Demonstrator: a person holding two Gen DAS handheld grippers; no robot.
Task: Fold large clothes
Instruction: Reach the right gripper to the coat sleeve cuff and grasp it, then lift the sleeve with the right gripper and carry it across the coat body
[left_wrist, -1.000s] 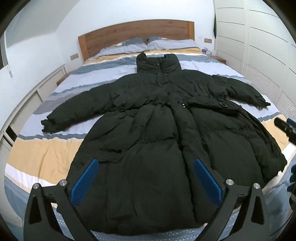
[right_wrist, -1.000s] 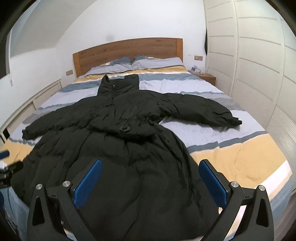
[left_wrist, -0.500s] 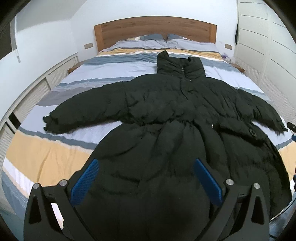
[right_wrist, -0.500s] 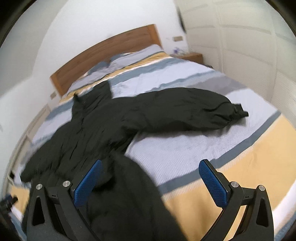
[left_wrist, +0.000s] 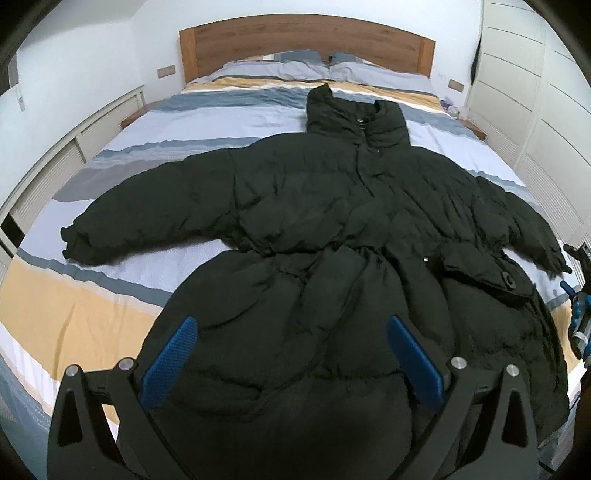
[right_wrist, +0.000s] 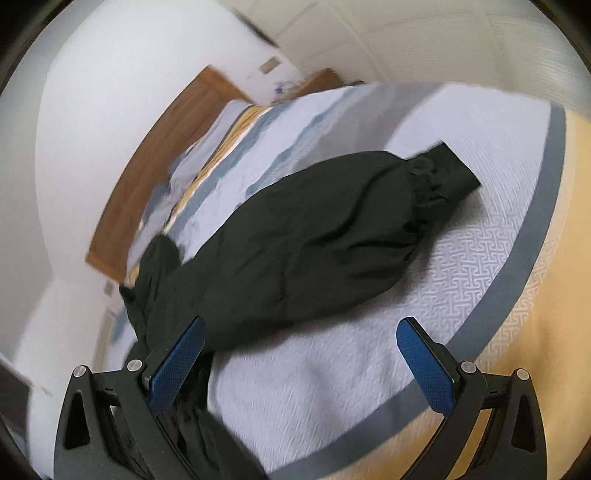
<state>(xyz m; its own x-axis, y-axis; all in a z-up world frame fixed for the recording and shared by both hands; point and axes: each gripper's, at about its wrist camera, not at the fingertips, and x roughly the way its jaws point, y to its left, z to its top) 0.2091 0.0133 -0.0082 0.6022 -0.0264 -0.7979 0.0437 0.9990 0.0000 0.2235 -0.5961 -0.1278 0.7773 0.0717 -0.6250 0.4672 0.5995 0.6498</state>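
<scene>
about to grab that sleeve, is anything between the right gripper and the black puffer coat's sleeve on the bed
Nothing visible. The right gripper is open, and only bare striped bedspread lies between its fingers and the black puffer coat's sleeve, which lies flat just ahead with its cuff unobstructed.

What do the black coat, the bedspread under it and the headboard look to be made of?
Coat: apparently a matte, padded synthetic shell; it puffs and wrinkles. Bedspread: woven or quilted cloth with a raised interlocking pattern. Headboard: wood or wood veneer, with visible grain.
</scene>
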